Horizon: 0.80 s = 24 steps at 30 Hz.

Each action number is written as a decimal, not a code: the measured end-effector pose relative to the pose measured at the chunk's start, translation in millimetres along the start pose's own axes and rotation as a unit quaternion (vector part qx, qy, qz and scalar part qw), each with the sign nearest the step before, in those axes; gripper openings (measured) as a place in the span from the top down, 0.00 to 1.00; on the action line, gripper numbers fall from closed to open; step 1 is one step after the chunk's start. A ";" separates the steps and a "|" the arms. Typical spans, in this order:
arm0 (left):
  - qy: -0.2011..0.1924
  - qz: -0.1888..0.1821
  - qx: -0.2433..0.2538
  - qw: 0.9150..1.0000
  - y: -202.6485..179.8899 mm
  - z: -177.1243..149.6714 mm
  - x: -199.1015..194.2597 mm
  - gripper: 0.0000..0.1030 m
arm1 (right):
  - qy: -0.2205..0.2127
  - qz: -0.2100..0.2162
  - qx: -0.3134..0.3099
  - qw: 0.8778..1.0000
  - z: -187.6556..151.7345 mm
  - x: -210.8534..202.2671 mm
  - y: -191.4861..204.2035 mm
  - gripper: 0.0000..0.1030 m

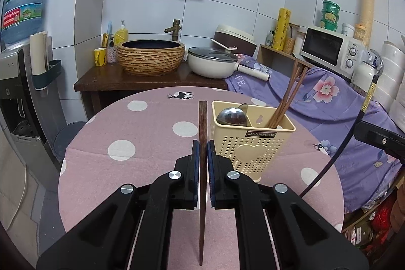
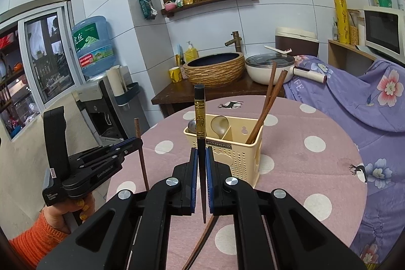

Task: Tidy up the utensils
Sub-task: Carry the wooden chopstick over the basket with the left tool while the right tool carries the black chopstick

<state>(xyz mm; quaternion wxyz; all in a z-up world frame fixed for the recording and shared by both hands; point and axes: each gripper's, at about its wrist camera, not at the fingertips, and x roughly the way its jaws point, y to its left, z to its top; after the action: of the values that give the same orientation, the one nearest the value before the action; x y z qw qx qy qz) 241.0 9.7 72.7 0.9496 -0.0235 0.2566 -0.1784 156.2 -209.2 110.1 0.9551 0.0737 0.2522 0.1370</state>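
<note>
The left tool (image 1: 202, 151) is clamped mid-shaft on a brown chopstick (image 1: 202, 123), the right tool (image 2: 201, 158) on a black chopstick (image 2: 200, 118); both sticks look light, stiff and slippery, held beside the cream caddy (image 1: 249, 143) on the counter (image 1: 126, 163).

A cream perforated utensil caddy (image 1: 253, 141) stands right of centre on the pink dotted tablecloth. Its left compartment holds 2 steel spoons (image 1: 231, 115), its right 2 brown wooden chopsticks (image 1: 288, 98) leaning up-right. 1 brown chopstick (image 1: 202, 133) stands upright at frame centre; a black gold-banded chopstick (image 2: 200, 123) stands upright likewise. Another brown chopstick (image 2: 202, 239) lies low on the cloth.
</note>
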 end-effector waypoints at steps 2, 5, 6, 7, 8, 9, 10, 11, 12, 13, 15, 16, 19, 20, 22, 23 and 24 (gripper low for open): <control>-0.004 -0.002 0.001 1.000 -0.5 1.0 -5.6 0.94 | -0.003 0.001 -0.003 1.000 1.9 -1.2 1.7 0.94; -0.014 -0.005 0.001 1.000 -2.1 5.0 -14.2 0.94 | -0.006 0.000 -0.007 1.000 5.1 -2.2 3.7 0.94; -0.017 -0.007 0.001 1.000 -1.4 6.9 -16.8 0.94 | -0.006 -0.001 -0.008 1.000 6.4 -2.2 4.2 0.94; -0.021 -0.009 0.002 1.000 -2.5 9.2 -19.6 0.94 | -0.007 -0.001 -0.009 1.000 7.3 -2.3 4.7 0.94; -0.025 -0.010 0.003 1.000 -3.6 11.7 -22.2 0.94 | -0.008 0.000 -0.010 1.000 9.0 -2.2 5.2 0.94; -0.029 -0.012 0.005 1.000 -5.0 14.5 -24.8 0.94 | -0.010 0.001 -0.012 1.000 11.0 -2.1 5.5 0.94; -0.032 -0.014 0.006 0.999 -6.5 18.2 -27.8 0.94 | -0.011 0.001 -0.013 1.000 13.2 -2.2 5.6 0.94; -0.036 -0.017 0.007 0.999 -7.2 22.3 -30.5 0.94 | -0.013 0.002 -0.013 1.000 14.9 -2.7 5.8 0.94; -0.039 -0.020 0.008 0.999 -8.7 26.7 -32.9 0.94 | -0.015 0.002 -0.015 1.000 18.0 -2.8 5.9 0.94; -0.044 -0.024 0.010 0.999 -10.7 32.7 -36.1 0.94 | -0.017 0.003 -0.015 1.000 20.7 -2.9 5.4 0.94; -0.053 -0.029 0.012 0.998 -14.7 45.0 -41.6 0.94 | -0.021 0.004 -0.015 1.000 29.7 -3.2 4.4 0.94; -0.060 -0.033 0.012 0.998 -17.2 53.2 -44.7 0.94 | -0.025 0.003 -0.016 1.000 35.0 -3.5 4.0 0.94; -0.078 -0.046 0.014 0.996 -26.7 79.8 -51.1 0.94 | -0.037 -0.004 -0.027 0.999 51.5 -3.8 6.0 0.94; -0.087 -0.046 0.019 0.995 -31.2 89.3 -53.2 0.94 | -0.040 -0.006 -0.030 0.999 56.6 -3.6 6.8 0.94; -0.107 -0.048 0.031 0.993 -42.6 110.1 -58.2 0.94 | -0.048 -0.009 -0.034 0.998 68.8 -3.8 7.4 0.94; -0.114 -0.051 0.034 0.992 -47.2 118.9 -60.4 0.94 | -0.053 -0.010 -0.035 0.998 77.0 -4.1 7.3 0.94; -0.120 -0.052 0.037 0.991 -52.0 127.5 -61.5 0.94 | -0.058 -0.012 -0.037 0.998 83.3 -4.8 6.9 0.94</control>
<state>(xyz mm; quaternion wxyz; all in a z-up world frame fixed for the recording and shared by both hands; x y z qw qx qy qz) 237.7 -23.3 219.8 0.9631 -0.0229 0.1319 -0.2333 192.4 -210.0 185.5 0.9717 0.0436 0.1923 0.1304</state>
